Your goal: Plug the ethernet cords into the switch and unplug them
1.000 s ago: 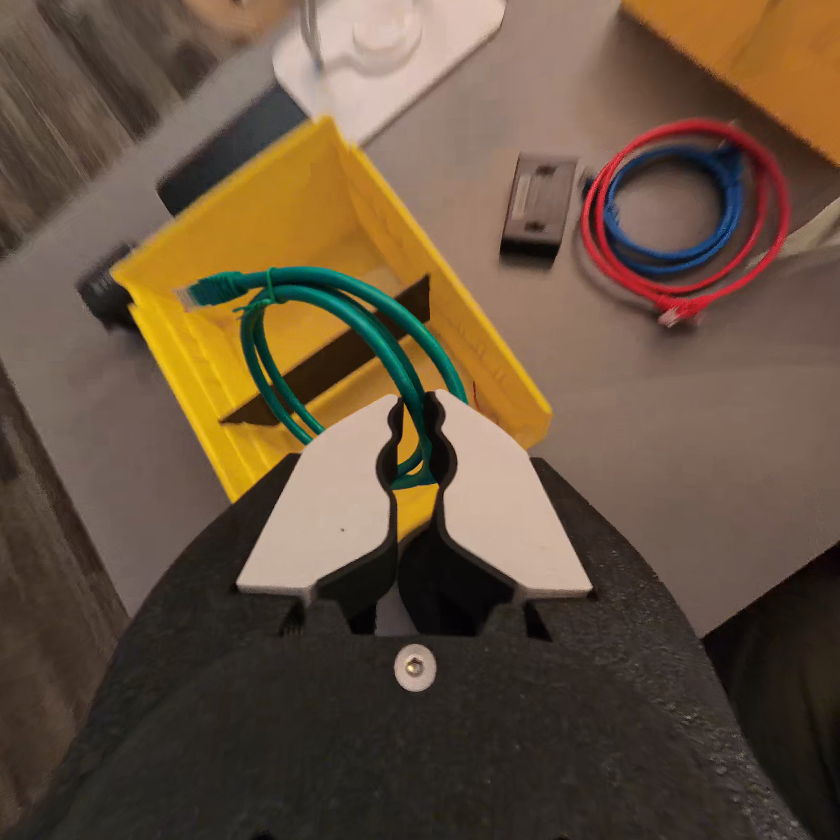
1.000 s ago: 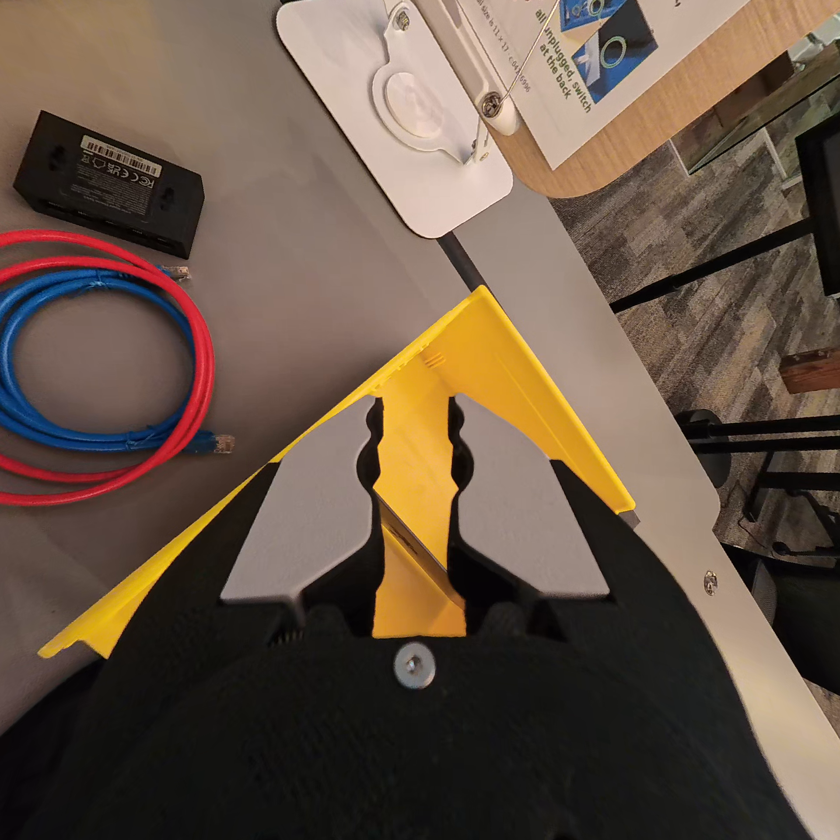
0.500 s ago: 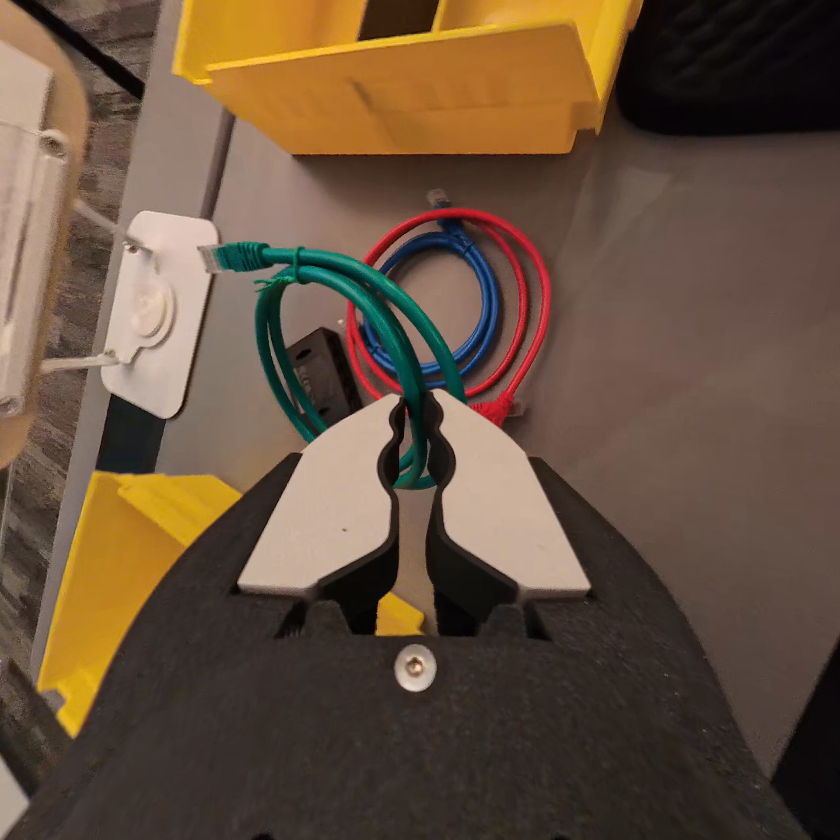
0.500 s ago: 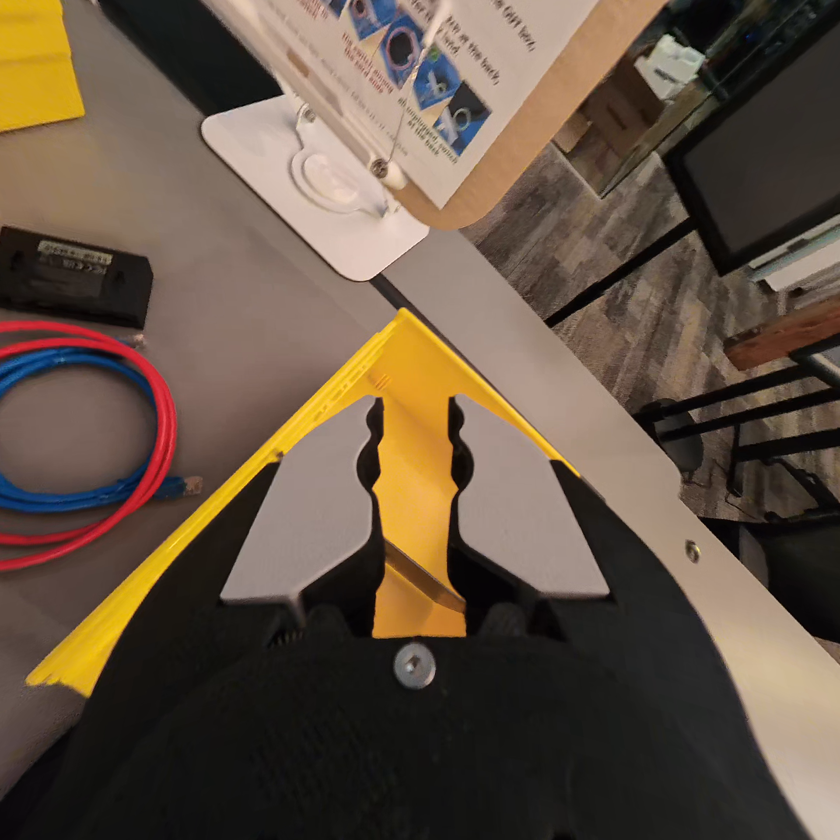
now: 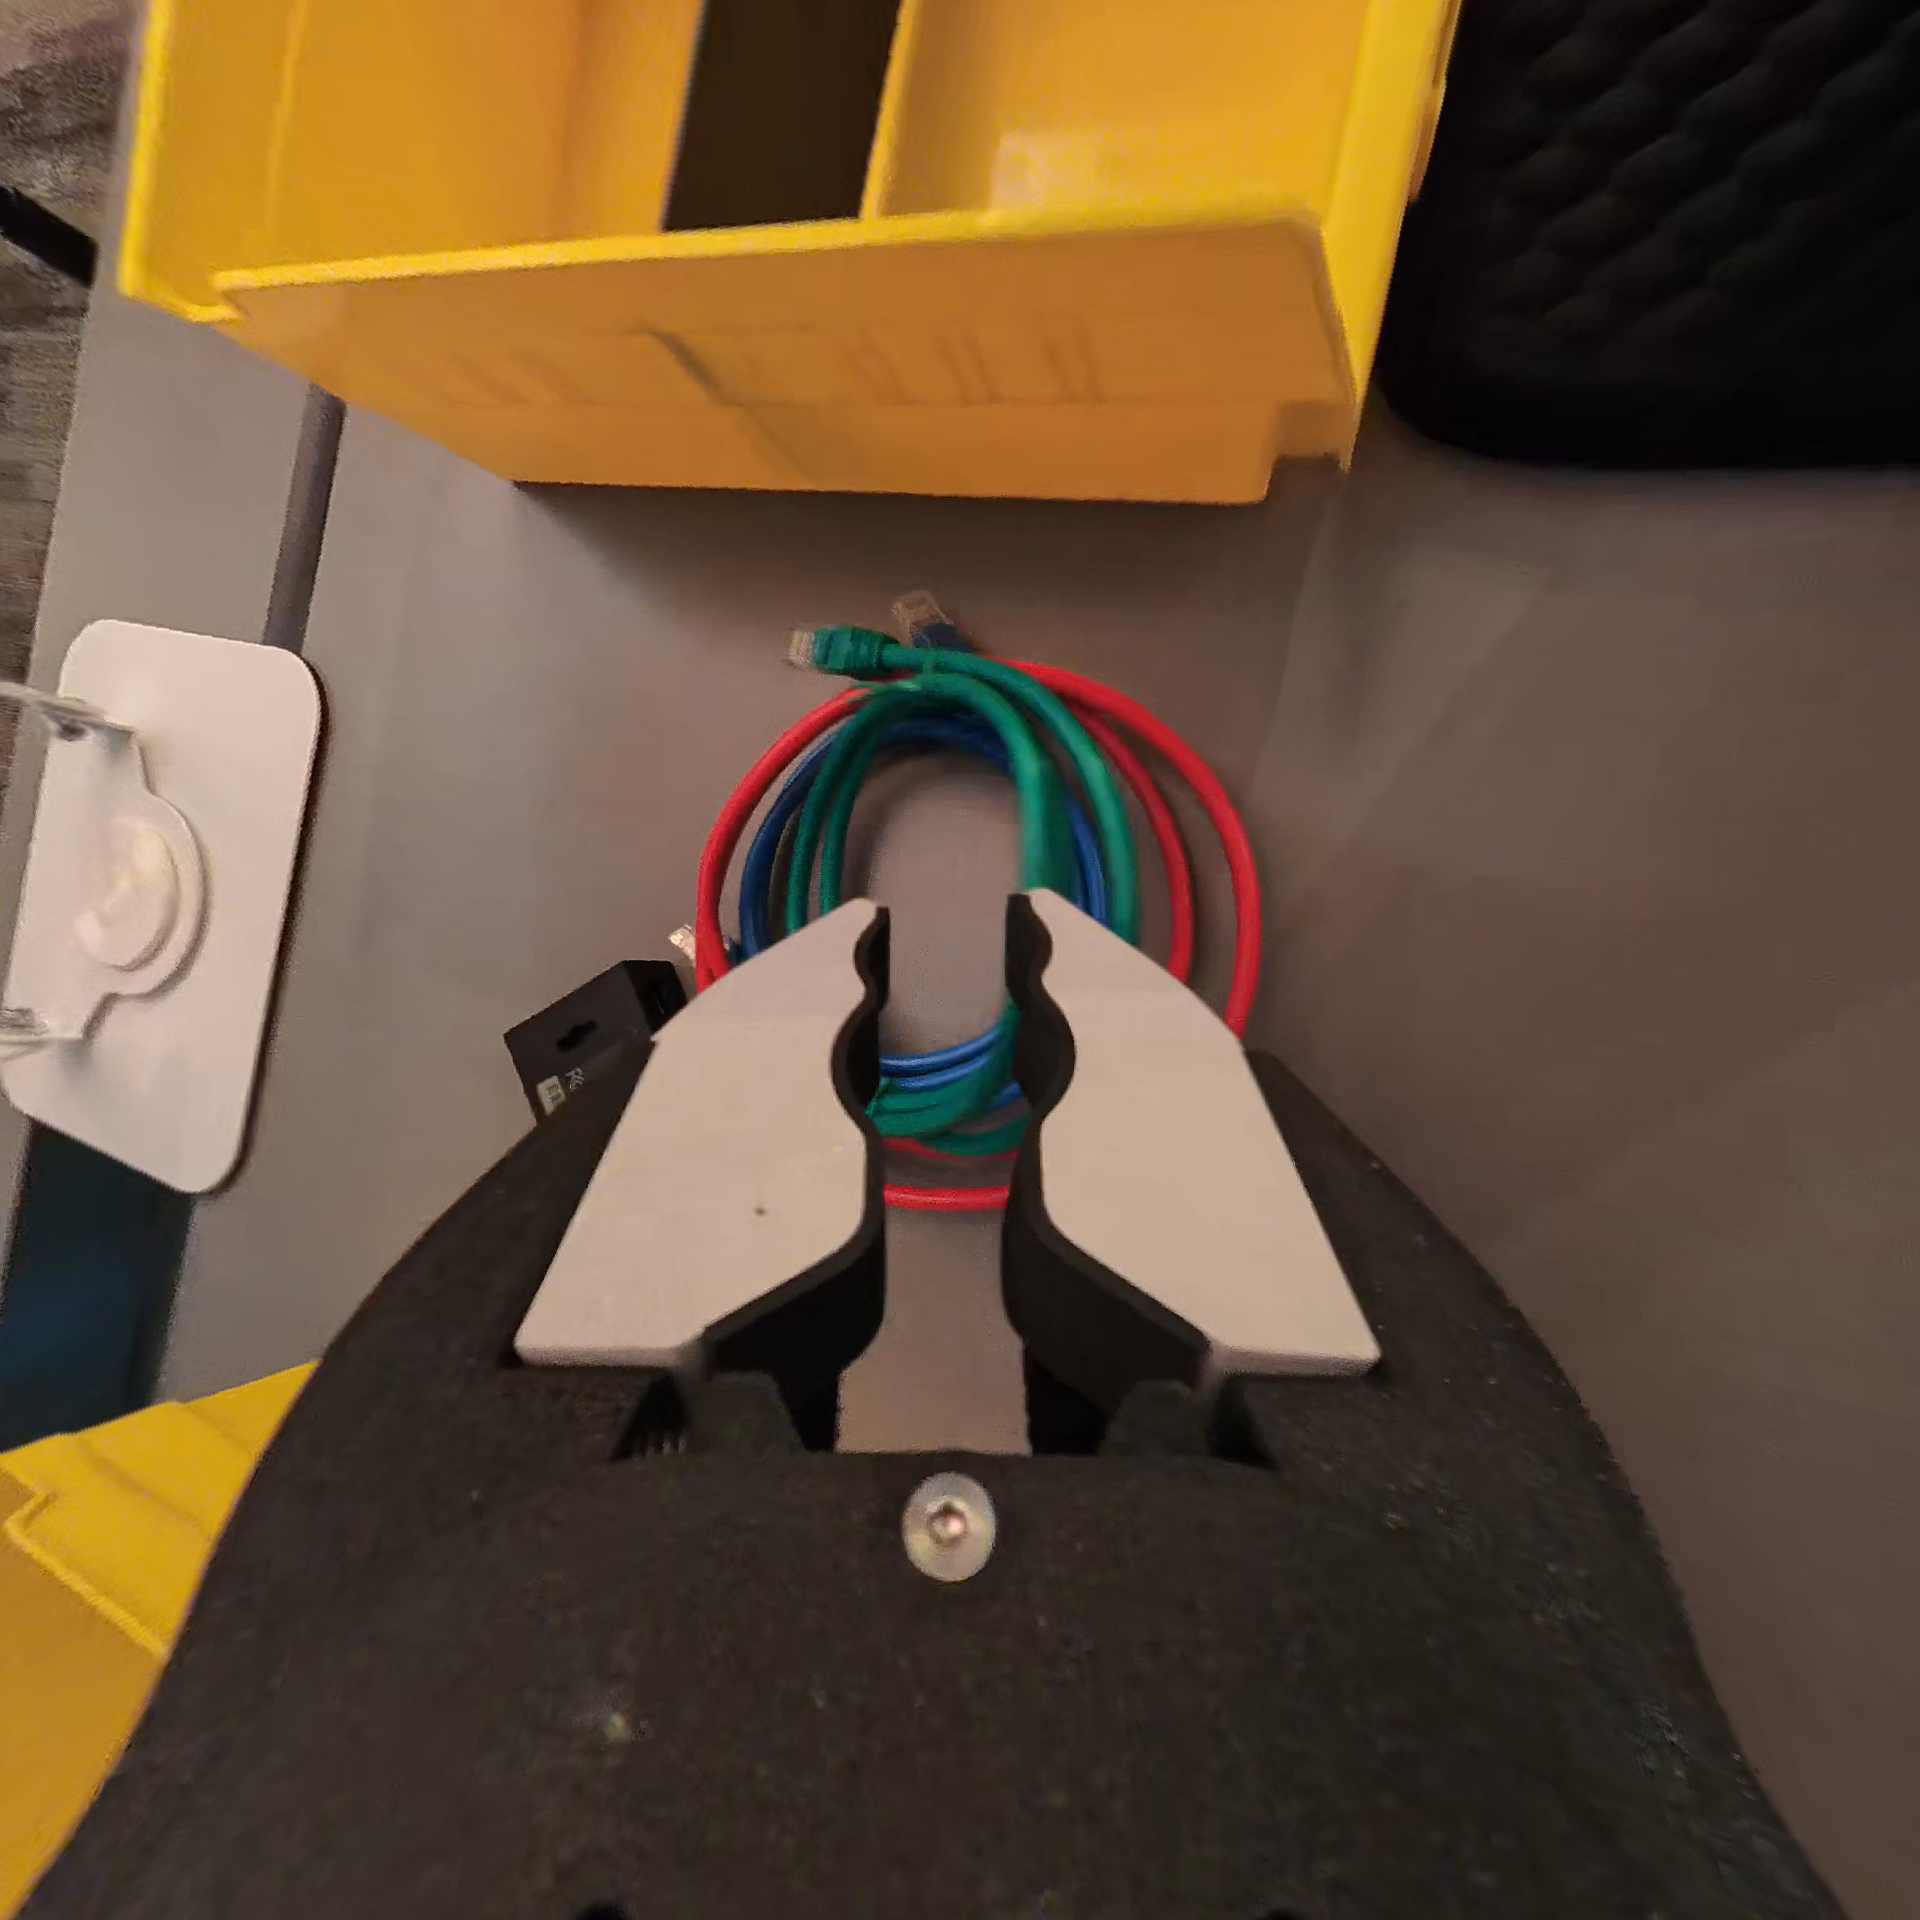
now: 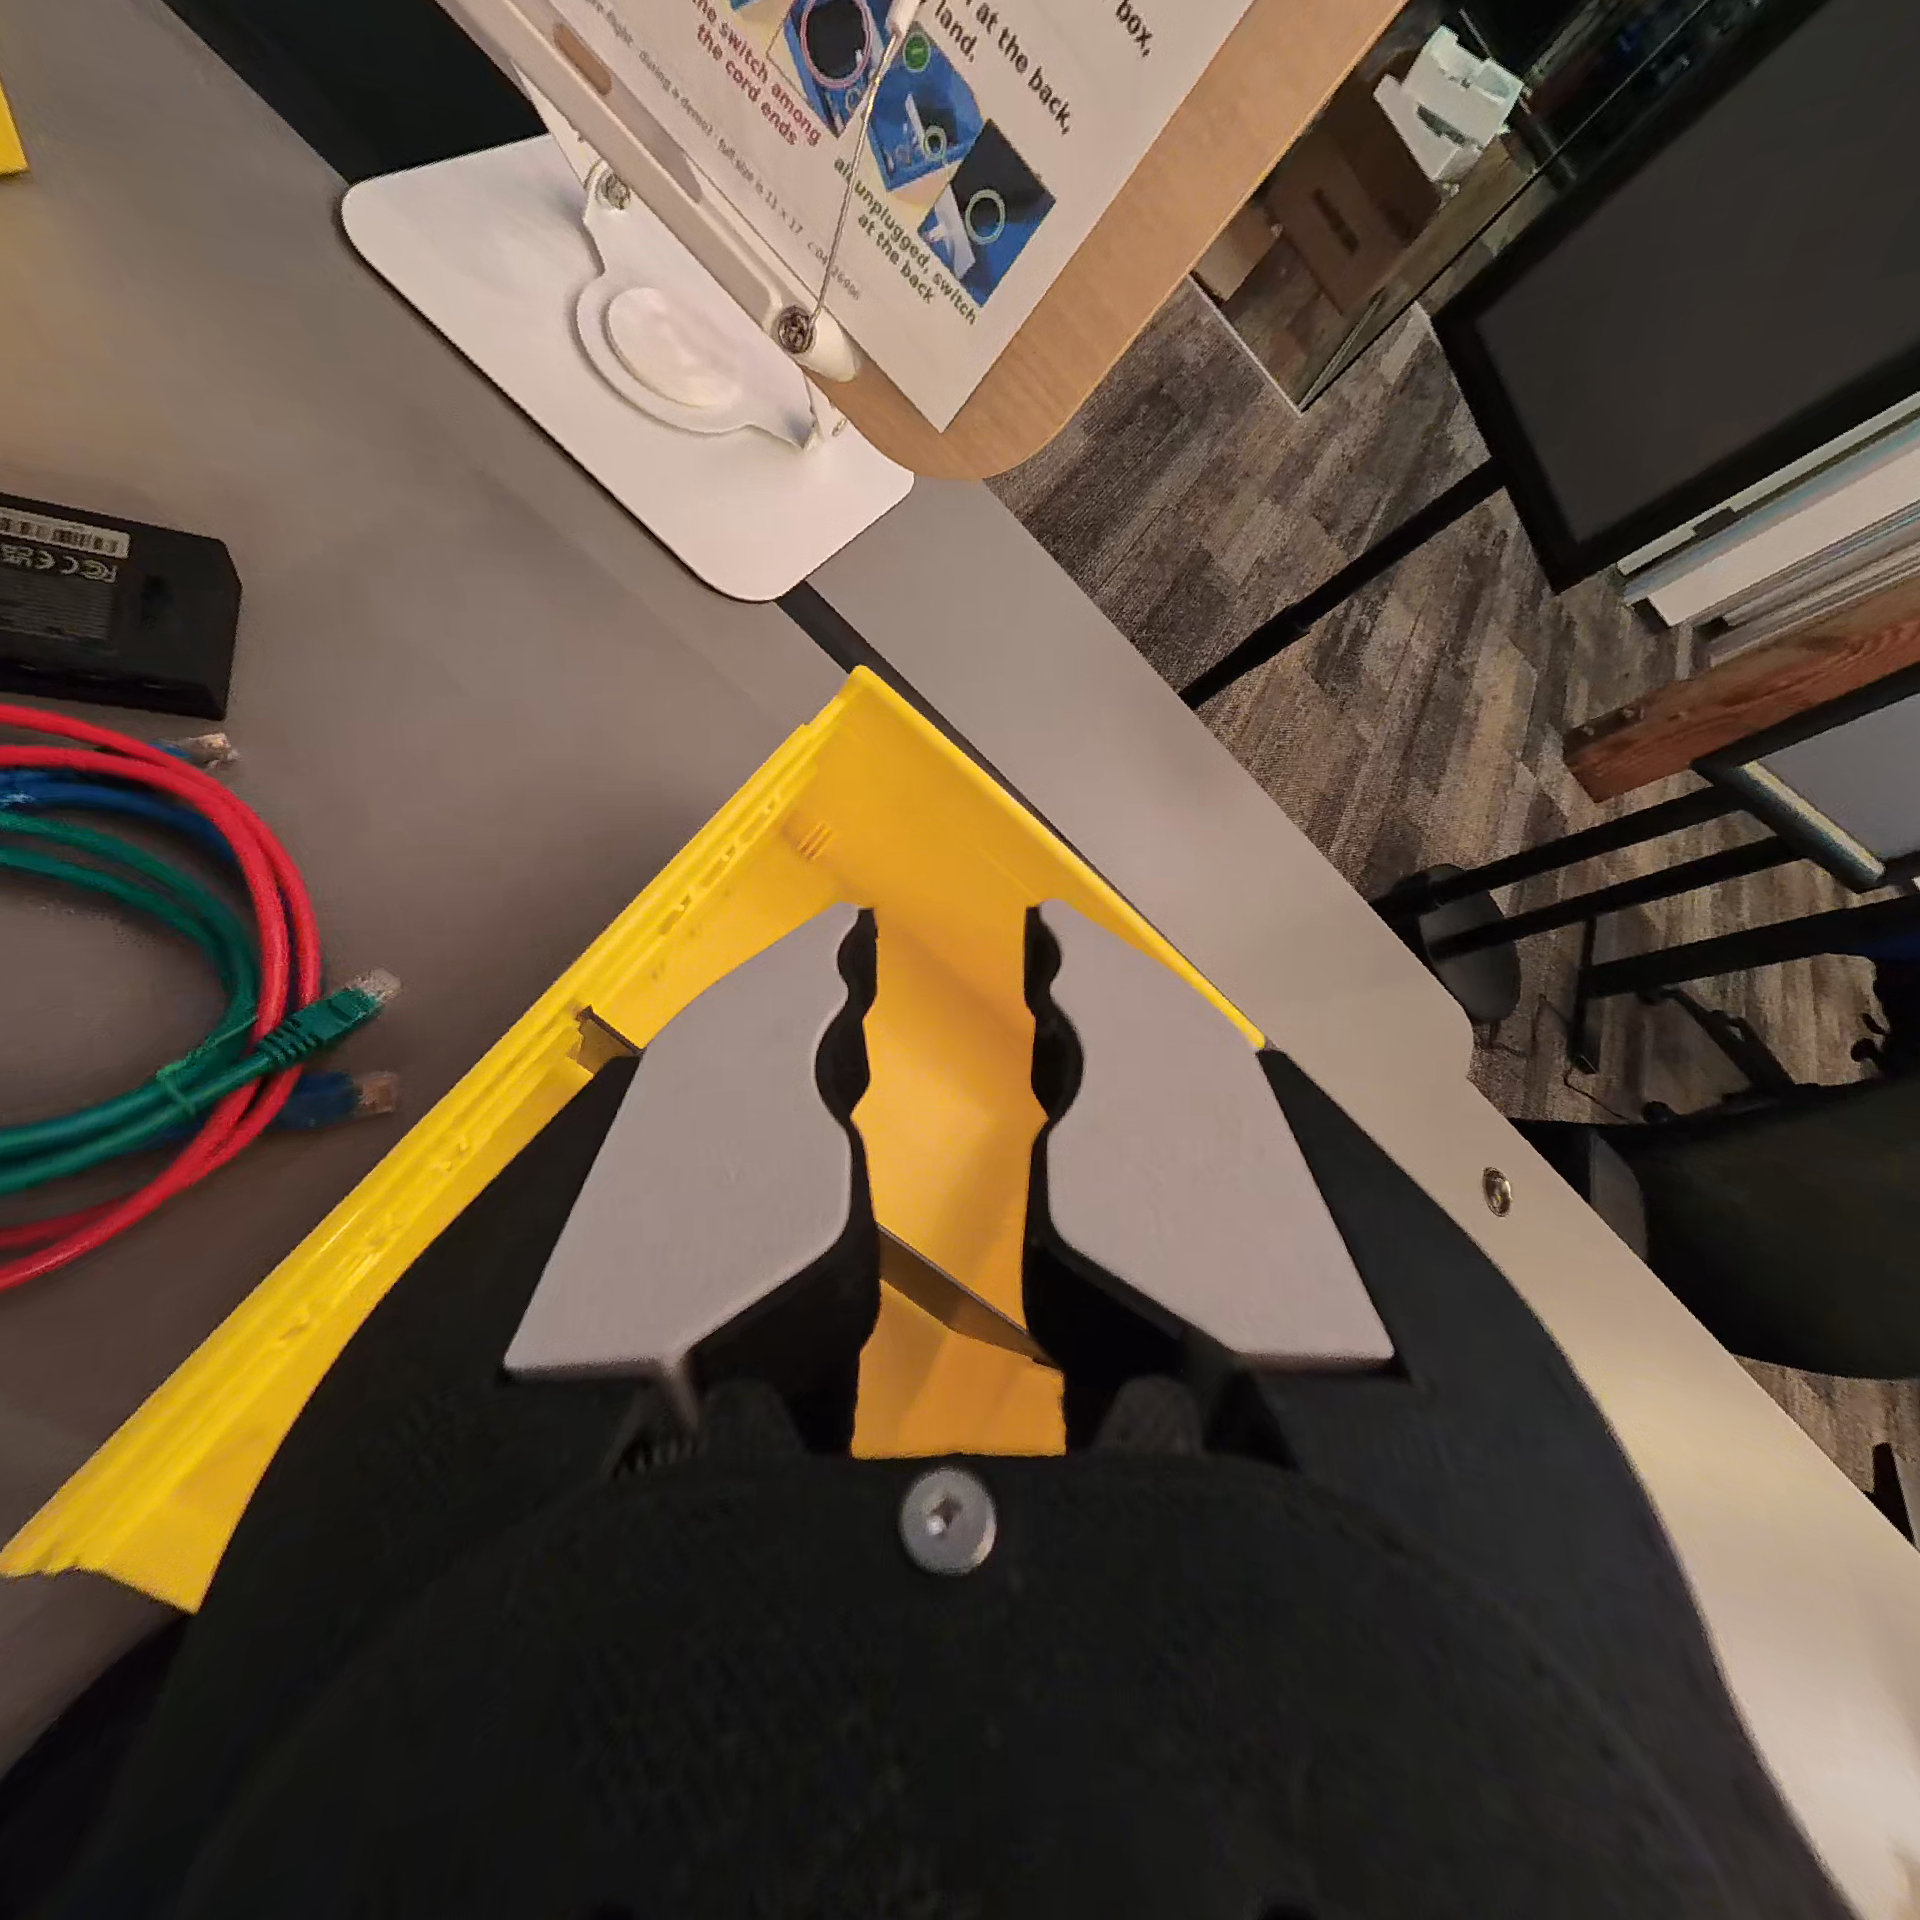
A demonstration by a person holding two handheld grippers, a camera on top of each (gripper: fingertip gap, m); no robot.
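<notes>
Left wrist view shows me the grey bench (image 5: 1558, 935), then a yellow bin (image 5: 790, 343) at its far side, then the coiled red cord (image 5: 1231, 831), blue cord (image 5: 951, 1060) and green cord (image 5: 1070, 790) stacked together, and the black switch (image 5: 592, 1029) just beside them. My left hand-held gripper (image 5: 945, 920) hangs over the coils, jaws apart, gripping nothing. My right hand-held gripper (image 6: 948, 920) is spread wide over another yellow bin (image 6: 914, 790), empty too. I judge we're at staging; next I need a plug end pinched and lined up with a port.
</notes>
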